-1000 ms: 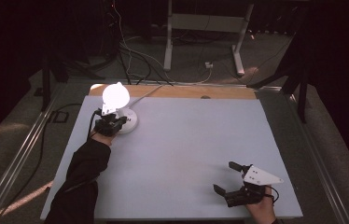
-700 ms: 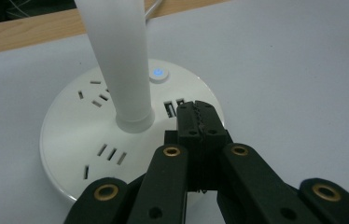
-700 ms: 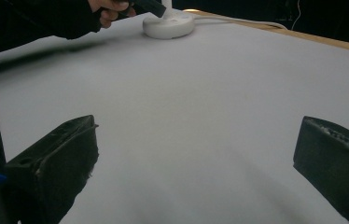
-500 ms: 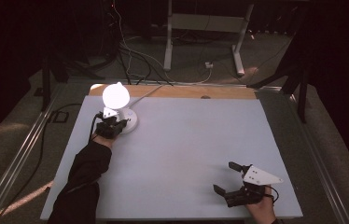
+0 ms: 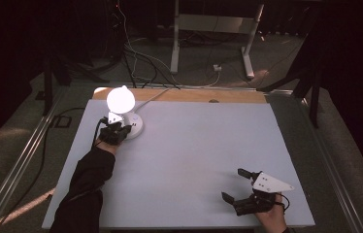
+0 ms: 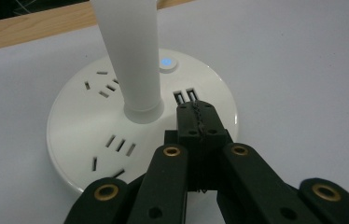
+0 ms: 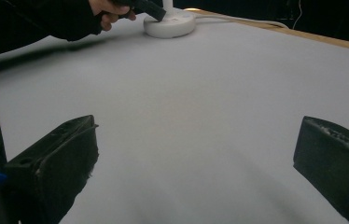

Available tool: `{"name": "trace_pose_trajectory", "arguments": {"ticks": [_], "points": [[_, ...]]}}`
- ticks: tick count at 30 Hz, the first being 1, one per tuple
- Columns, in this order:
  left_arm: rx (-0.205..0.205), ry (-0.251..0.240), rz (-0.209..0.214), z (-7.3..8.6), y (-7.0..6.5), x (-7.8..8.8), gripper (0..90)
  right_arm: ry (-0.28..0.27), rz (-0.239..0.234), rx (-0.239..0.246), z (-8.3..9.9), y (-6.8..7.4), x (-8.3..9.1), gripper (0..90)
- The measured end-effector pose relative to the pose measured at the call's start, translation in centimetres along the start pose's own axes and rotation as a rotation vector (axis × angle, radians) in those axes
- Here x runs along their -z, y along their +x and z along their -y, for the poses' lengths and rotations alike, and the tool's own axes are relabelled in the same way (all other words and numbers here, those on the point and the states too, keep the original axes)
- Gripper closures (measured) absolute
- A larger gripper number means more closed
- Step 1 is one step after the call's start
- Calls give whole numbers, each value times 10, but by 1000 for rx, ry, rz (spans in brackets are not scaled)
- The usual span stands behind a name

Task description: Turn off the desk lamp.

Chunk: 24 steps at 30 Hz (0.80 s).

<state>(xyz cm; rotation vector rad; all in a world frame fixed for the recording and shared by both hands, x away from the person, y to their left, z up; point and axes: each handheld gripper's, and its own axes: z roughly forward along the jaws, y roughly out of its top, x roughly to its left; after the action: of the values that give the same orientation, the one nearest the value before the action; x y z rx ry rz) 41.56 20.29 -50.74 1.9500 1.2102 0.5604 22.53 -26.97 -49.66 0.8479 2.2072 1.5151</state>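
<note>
The left tool (image 6: 196, 122) is seen clenched, its two black jaws pressed flat together with nothing between them. Its tip is poised over the round white base (image 6: 140, 135) of a desk lamp (image 5: 121, 99), just beside the white stem (image 6: 130, 56) that rises from the middle of the base; whether the tip touches the base cannot be told. Just beyond the tip two small sockets (image 6: 185, 96) are set into the base, and farther on a small round button (image 6: 166, 62) is lit blue. Groups of plug slots (image 6: 105, 86) are cut into the top of the base on the other side of the stem. In the high view the left tool (image 5: 114, 132) is held by a hand in a dark sleeve (image 5: 90, 174), and the lamp's head glows brightly at the far left corner of the counter (image 5: 194, 145). A white cord (image 5: 155, 94) is led from the base over the wooden strip (image 5: 194, 95) at the far edge.

The right tool (image 5: 235, 187) is released, its jaws spread wide apart with bare counter between them. It is held low over the near right part of the counter, well apart from the lamp, with a grey three-cornered plate (image 5: 269, 183) on top. In the right gripper view the lamp base (image 7: 169, 22) and the other hand (image 7: 112, 11) are seen far off.
</note>
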Motion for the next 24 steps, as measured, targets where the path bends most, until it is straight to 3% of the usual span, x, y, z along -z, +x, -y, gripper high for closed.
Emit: {"name": "trace_pose_trajectory", "arguments": {"ticks": [2, 5, 8, 10, 12, 18, 20, 21, 24], "points": [[20, -9, 27, 0, 1, 1, 900, 0, 1, 1, 0, 0, 0, 0], [31, -20, 30, -1, 2, 3, 900, -2, 3, -1, 0, -1, 1, 0], [21, -34, 35, -4, 0, 8, 900, -2, 3, -1, 0, 0, 1, 0], [50, -45, 54, -6, -1, 12, 900, -2, 1, 0, 0, 0, 0, 0], [53, -47, 65, -8, -3, 16, 831, -1, 1, 0, 0, 0, 0, 0], [61, -64, 106, -12, -6, 28, 772, -4, 4, -2, 0, 0, 1, 0], [55, -62, 111, -13, -8, 32, 690, -4, 4, -1, 0, 0, 1, 0], [58, -57, 120, -14, -8, 35, 602, -4, 5, 0, 0, -1, 1, 0], [50, -58, 140, -14, -10, 43, 564, -3, 6, 1, 0, -1, 1, 0]]}}
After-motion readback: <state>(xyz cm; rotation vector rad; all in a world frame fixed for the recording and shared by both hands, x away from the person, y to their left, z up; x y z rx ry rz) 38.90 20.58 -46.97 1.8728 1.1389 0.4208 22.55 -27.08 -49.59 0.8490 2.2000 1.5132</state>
